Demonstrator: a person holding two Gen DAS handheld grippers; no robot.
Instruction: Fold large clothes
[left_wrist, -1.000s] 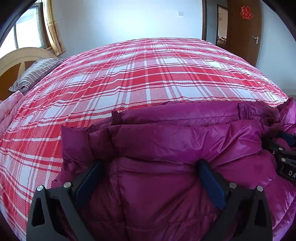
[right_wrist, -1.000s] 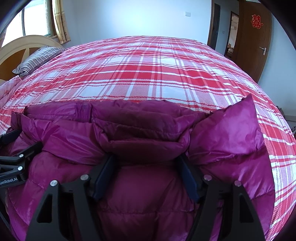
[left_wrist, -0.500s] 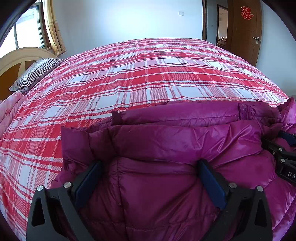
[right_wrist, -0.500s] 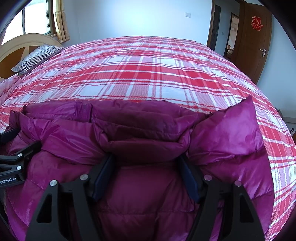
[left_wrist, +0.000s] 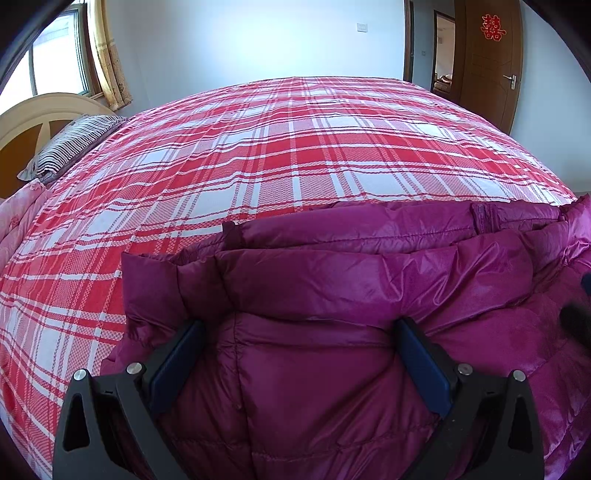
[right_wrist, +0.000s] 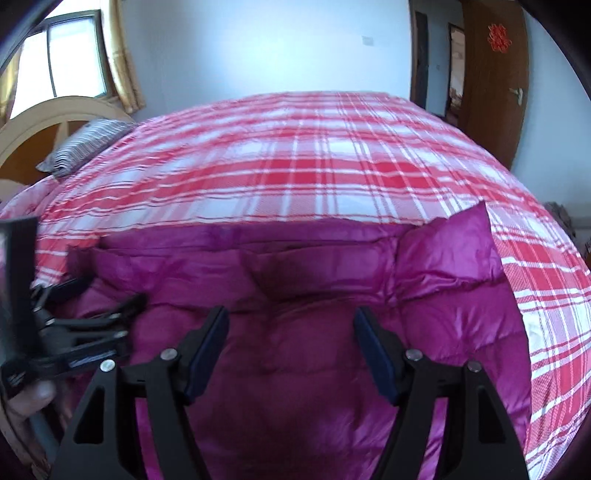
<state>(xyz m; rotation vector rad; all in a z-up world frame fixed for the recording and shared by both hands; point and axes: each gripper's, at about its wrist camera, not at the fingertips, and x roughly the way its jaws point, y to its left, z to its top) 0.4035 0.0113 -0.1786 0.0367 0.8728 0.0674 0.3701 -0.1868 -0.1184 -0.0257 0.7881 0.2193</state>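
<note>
A magenta puffer jacket (left_wrist: 332, 280) lies folded in layers on the near edge of the bed; it also fills the lower half of the right wrist view (right_wrist: 306, 288). My left gripper (left_wrist: 299, 332) is open, its fingers wide apart and resting on the jacket, with padding bulging between them. My right gripper (right_wrist: 291, 317) is open above the jacket, fingers clear of the fabric. The left gripper shows at the left edge of the right wrist view (right_wrist: 74, 332), held by a hand. A jacket flap (right_wrist: 454, 243) sticks up on the right.
The bed has a red and white plaid cover (left_wrist: 295, 147). A striped pillow (left_wrist: 70, 144) and a curved headboard (left_wrist: 33, 114) are at far left. A brown door (left_wrist: 487, 59) stands at the back right. A window with curtains (right_wrist: 66, 55) is at upper left.
My right gripper has lifted and pulled back off the jacket, and its view is blurred with motion. The left gripper has hardly moved.
</note>
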